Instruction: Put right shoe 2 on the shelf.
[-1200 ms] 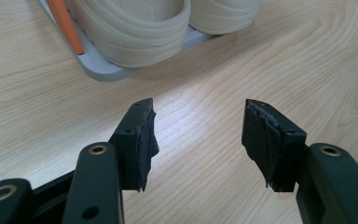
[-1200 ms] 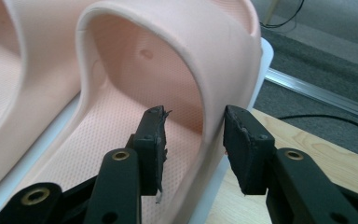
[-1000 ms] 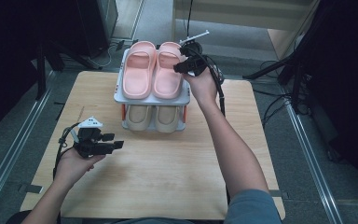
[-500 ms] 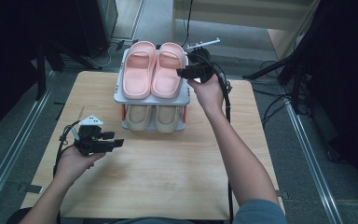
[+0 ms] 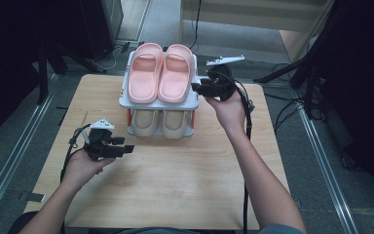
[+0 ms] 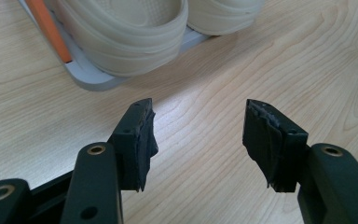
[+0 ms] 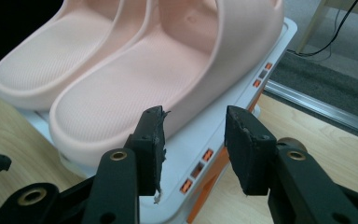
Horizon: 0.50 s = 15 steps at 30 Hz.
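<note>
Right gripper [image 5: 200, 88] is being held at the right edge of the rack's [image 5: 193, 100] top shelf, jaws standing apart with nothing between them. Pink slippers [image 7: 121, 79] are sitting just ahead of and left of those jaws, untouched. Left gripper [image 5: 124, 148] is being held over the tabletop [image 6: 200, 154], jaws parted and empty; beige slippers [image 6: 126, 42] are lying ahead of them, apart.

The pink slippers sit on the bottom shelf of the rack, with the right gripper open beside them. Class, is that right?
Not quite. The pink slippers sit on the top shelf of the rack, as the high view shows; cream slippers fill the bottom. The right gripper is indeed open beside them.
</note>
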Each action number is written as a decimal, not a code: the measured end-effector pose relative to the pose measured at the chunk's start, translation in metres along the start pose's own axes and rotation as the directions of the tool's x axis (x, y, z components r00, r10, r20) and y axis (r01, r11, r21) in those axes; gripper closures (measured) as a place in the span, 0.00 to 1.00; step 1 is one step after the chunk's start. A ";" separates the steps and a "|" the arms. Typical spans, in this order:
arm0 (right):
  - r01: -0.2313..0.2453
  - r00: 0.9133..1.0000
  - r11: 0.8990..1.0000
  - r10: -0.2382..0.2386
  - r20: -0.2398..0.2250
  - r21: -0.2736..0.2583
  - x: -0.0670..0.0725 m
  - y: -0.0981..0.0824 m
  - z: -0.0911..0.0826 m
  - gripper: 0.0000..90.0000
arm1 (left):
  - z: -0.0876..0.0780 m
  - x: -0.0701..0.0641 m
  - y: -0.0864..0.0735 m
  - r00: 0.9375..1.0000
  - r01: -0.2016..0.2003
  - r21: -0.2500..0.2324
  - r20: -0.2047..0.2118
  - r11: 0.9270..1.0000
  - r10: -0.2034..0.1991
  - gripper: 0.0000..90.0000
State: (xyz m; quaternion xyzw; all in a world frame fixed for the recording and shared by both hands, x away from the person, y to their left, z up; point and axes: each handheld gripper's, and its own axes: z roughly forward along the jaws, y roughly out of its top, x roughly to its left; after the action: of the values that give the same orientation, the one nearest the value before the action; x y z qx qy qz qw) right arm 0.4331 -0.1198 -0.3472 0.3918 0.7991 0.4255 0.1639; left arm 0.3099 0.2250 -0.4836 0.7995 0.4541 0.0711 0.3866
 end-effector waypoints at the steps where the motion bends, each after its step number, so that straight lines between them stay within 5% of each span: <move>1: -0.002 1.000 1.000 0.002 0.001 0.000 0.000 -0.004 -0.001 0.65 | 0.001 -0.001 0.001 1.000 -0.004 -0.007 0.002 1.000 0.004 0.48; 15: -0.042 0.999 0.999 0.042 -0.018 -0.009 -0.009 -0.062 -0.018 0.65 | 0.015 -0.003 0.007 1.000 -0.026 0.042 0.018 0.999 0.026 0.48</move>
State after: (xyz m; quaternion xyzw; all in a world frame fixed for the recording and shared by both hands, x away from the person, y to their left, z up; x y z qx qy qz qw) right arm 0.3979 -0.1575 -0.3870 0.4041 0.7900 0.4360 0.1499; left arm 0.3201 0.2125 -0.4888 0.8139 0.4416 0.0595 0.3729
